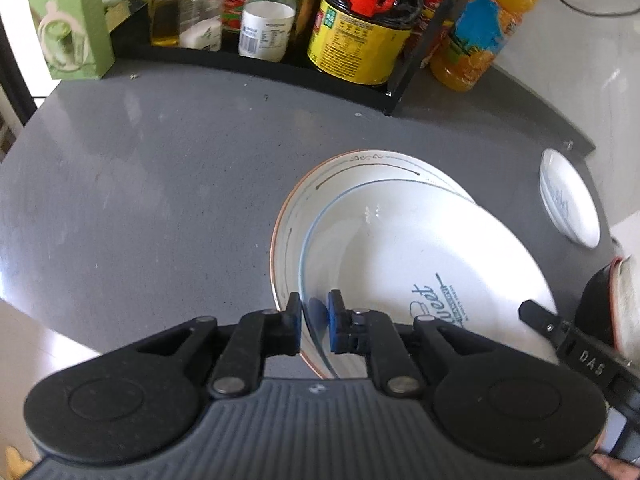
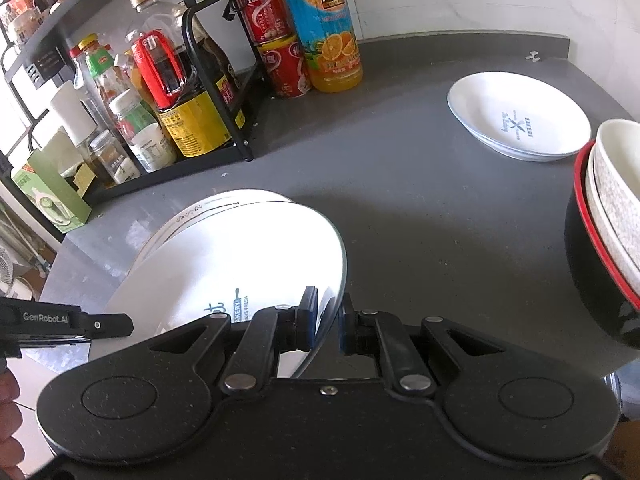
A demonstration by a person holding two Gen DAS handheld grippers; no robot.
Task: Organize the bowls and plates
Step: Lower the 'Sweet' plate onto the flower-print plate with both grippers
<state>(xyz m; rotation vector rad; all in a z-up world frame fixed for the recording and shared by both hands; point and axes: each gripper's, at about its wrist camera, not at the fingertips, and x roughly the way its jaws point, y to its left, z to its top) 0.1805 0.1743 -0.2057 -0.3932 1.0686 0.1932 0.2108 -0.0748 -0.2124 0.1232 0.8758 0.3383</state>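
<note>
A white plate with blue "Sweet" lettering (image 1: pixel 420 248) lies on a larger white plate with an orange rim (image 1: pixel 344 172) on the grey counter. My left gripper (image 1: pixel 314 324) straddles the near left rims of both plates, with small gaps at the pads. My right gripper (image 2: pixel 328 320) is closed around the right rim of the upper plate (image 2: pixel 240 264). The larger plate shows behind it (image 2: pixel 208 208). A second small white plate (image 2: pixel 520 120) lies at the far right, also in the left wrist view (image 1: pixel 568 200). Stacked bowls (image 2: pixel 608 220) stand at the right edge.
A black rack (image 2: pixel 244 136) with sauce bottles and jars stands at the back. An orange juice bottle (image 2: pixel 324 28) and red cans (image 2: pixel 276 40) stand beside it. A green box (image 1: pixel 68 20) sits at the back left. The counter (image 1: pixel 140 200) drops off at the left.
</note>
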